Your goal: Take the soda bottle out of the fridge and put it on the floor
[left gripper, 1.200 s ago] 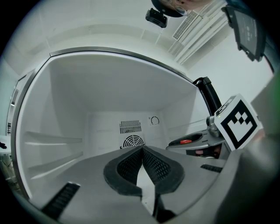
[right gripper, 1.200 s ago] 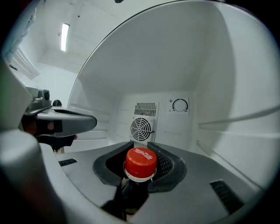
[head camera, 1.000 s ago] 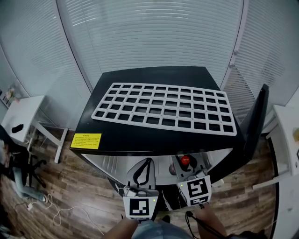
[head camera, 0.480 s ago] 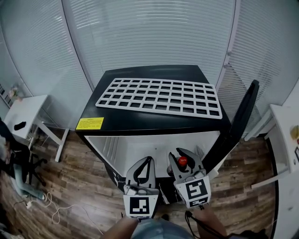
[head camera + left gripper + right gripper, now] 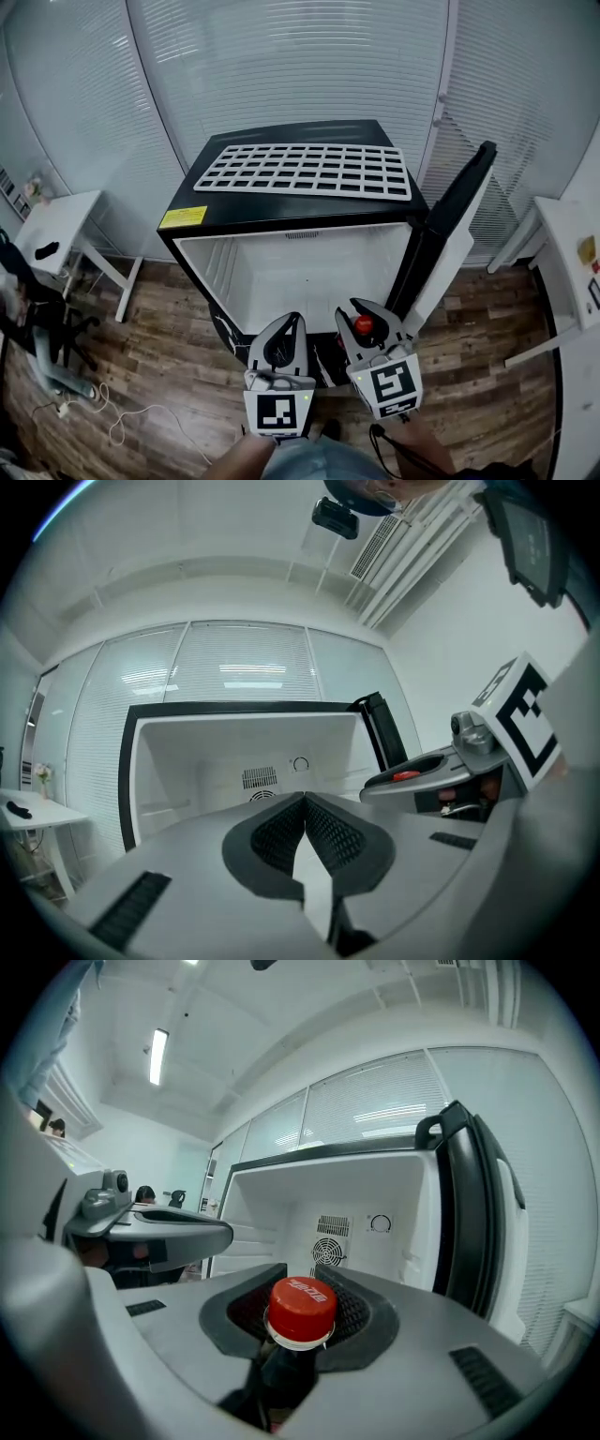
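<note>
A: Your right gripper is clenched on the neck of the soda bottle, just under its red cap.

B: Yes, and you hold that bottle outside the fridge, in front of its open mouth, over the wooden floor.

A: Your left gripper has its jaws pressed together with nothing between them. You hold it just beside the right one, both pointing at the white inside of the fridge.

B: To your right the fridge door stands wide open, and a white grid rack lies flat on the fridge's black top
</note>
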The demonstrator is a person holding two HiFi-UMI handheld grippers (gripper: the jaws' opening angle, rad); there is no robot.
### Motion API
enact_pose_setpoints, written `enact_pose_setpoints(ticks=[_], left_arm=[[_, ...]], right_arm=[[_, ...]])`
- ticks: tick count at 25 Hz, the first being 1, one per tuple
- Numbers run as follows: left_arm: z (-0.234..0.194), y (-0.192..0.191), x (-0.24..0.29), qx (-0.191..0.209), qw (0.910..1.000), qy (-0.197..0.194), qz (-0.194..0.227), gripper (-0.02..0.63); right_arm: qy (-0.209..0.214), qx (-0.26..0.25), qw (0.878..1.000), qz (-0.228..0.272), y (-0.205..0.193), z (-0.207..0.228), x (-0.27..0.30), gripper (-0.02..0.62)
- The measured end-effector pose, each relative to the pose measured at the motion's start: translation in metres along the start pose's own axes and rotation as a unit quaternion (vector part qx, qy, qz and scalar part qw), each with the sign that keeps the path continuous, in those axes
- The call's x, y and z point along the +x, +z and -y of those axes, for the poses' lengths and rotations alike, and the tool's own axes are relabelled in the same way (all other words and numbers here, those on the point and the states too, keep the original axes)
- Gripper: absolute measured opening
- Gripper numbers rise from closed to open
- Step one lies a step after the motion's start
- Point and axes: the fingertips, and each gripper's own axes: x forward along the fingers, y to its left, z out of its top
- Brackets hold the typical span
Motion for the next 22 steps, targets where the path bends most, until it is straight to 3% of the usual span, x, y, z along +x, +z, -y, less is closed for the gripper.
enact_pose_setpoints(ticks=[12,22], left_arm=[[0.033,0.002,-0.021,-0.006,0.9987,-0.051,0.003,0.017],[0.045,0.003,-0.038,-0.021,0.9912,-0.129,0.020,0.017]], right_arm=[[-0.042,0.007,0.999,-0.007,-0.014,-0.010,-0.052,0.106],[-0.120,0.019,0.993,-0.012,-0.017,-0.026,-0.089,0.106]])
